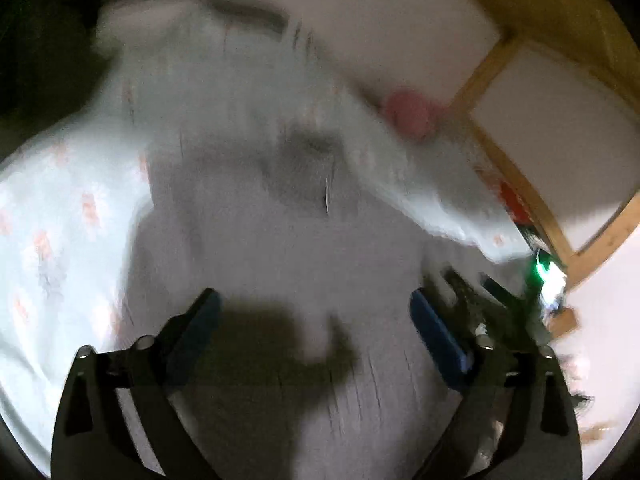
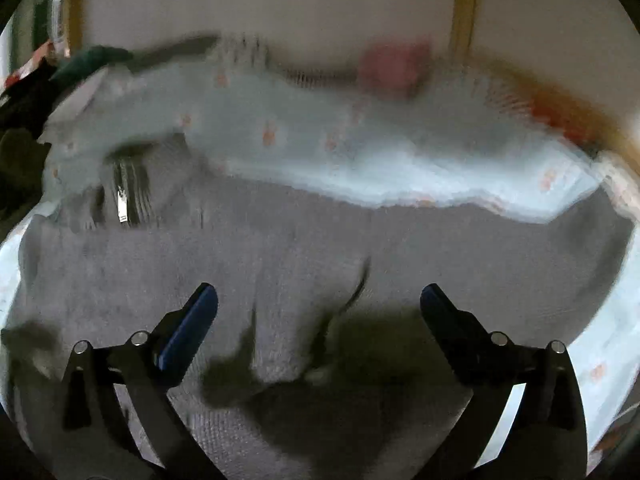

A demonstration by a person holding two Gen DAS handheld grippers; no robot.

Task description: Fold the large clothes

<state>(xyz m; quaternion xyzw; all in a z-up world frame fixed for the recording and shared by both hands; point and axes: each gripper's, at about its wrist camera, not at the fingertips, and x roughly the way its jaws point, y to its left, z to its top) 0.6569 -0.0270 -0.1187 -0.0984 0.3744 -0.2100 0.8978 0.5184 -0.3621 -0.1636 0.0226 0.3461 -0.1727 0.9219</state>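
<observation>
Both grippers wide – L gripper (image 1: 314,304), R gripper (image 2: 318,300), grey garment (image 2: 280,248) below

You find no readable text, label, brand or number in either wrist view; motion blur smears every surface here.

One grey knitted garment (image 2: 320,248) with one zip (image 2: 122,200), spread on one pale floral bedsheet (image 2: 340,148). One pink object (image 2: 390,66) at the far edge. Two grippers, left (image 1: 316,312) and right (image 2: 320,304), each two-fingered.
</observation>
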